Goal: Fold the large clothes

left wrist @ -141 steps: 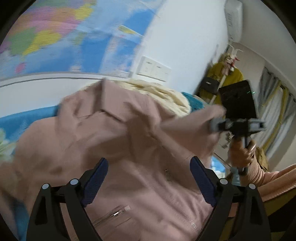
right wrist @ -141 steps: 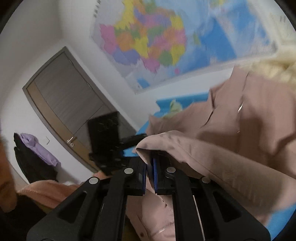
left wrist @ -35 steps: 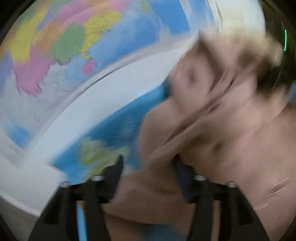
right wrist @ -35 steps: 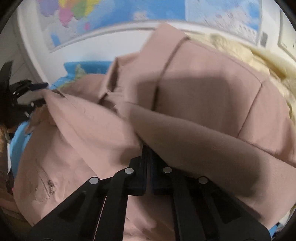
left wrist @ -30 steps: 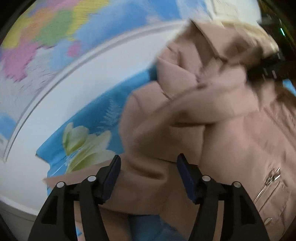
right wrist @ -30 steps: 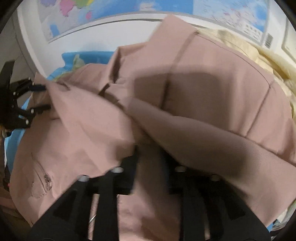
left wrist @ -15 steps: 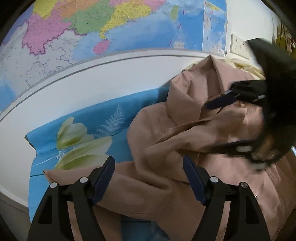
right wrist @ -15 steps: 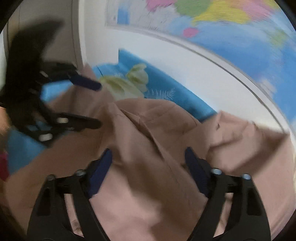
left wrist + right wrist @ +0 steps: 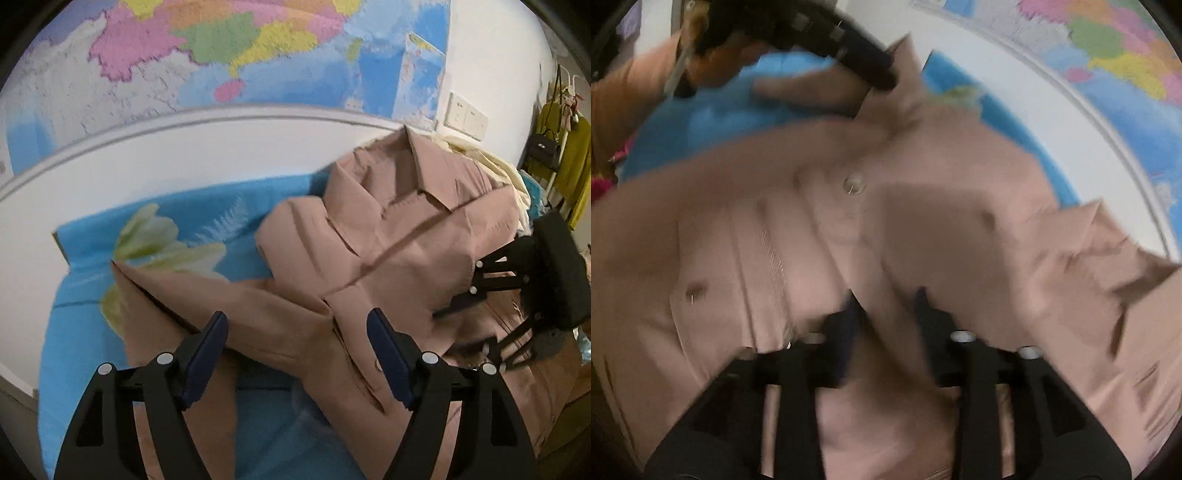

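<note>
A dusty-pink jacket (image 9: 402, 236) lies on the blue flowered bedsheet (image 9: 85, 332), collar towards the wall. One sleeve (image 9: 236, 314) stretches left across the sheet. My left gripper (image 9: 297, 332) hovers open just above that sleeve, and no cloth is pinched between its blue pads. In the blurred right wrist view the jacket (image 9: 775, 221) fills the picture. My right gripper (image 9: 886, 306) points down into it, its jaws closing with a raised fold of cloth between them. Each gripper shows in the other's view: the right gripper (image 9: 517, 295) and the left gripper (image 9: 857, 59).
A white headboard rail (image 9: 221, 147) and a wall map (image 9: 258, 48) stand behind the bed. Cream bedding (image 9: 491, 166) lies past the jacket's collar. Clothes hang on a rack (image 9: 565, 147) at far right. A hand (image 9: 713, 62) in a tan sleeve holds the left gripper.
Both grippers let go of the cloth they held and opened. The sleeve now lies flat on the sheet. The right gripper swung across the jacket and rolled; its jaws narrowed again.
</note>
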A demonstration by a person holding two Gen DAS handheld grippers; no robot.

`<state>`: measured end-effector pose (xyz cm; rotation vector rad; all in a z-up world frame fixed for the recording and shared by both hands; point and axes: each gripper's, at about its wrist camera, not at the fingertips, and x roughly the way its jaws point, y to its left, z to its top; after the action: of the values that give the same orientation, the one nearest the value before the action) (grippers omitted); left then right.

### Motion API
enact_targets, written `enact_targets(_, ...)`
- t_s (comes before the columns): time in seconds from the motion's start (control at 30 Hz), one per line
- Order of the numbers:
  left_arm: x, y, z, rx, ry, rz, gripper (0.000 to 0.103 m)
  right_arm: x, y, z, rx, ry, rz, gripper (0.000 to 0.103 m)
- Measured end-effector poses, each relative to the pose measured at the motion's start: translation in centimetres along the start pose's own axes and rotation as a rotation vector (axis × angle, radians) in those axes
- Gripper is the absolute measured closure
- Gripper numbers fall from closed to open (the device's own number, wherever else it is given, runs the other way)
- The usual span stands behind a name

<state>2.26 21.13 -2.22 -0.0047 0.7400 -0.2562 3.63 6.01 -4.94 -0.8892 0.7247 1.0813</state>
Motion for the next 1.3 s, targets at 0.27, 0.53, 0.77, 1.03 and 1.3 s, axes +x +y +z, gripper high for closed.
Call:
enact_targets(0.27,1.3,-3.5,-0.3,0.096,0.042,-0.079,0.028,-4.6,-9.2,-0.8,0.360,-0.153,-0.034,0.042)
enact_targets(0.53,6.0,-5.5,-0.1,0.154,0.136,0.066,0.035,0.3,-12.1,-2.9,0.403,0.019,-0.259,0.078)
enact_targets(0.77,-2.9,-0.3,-0.6,-0.002,-0.121,0.129,0.025,-0.9,-13.7,-3.1,0.510,0.004,-0.249,0.056)
enact_targets(1.03,-3.5,7.0,-4.6,-0.174,0.010,0.301,0.022,-1.7,-9.4,1.9,0.371,-0.125,-0.053,0.037)
enact_targets(1.3,-0.9,6.2,-6.7,-0.122,0.111,0.305,0.085,1.6,-8.4,3.7,0.398,-0.078,0.051,0.034)
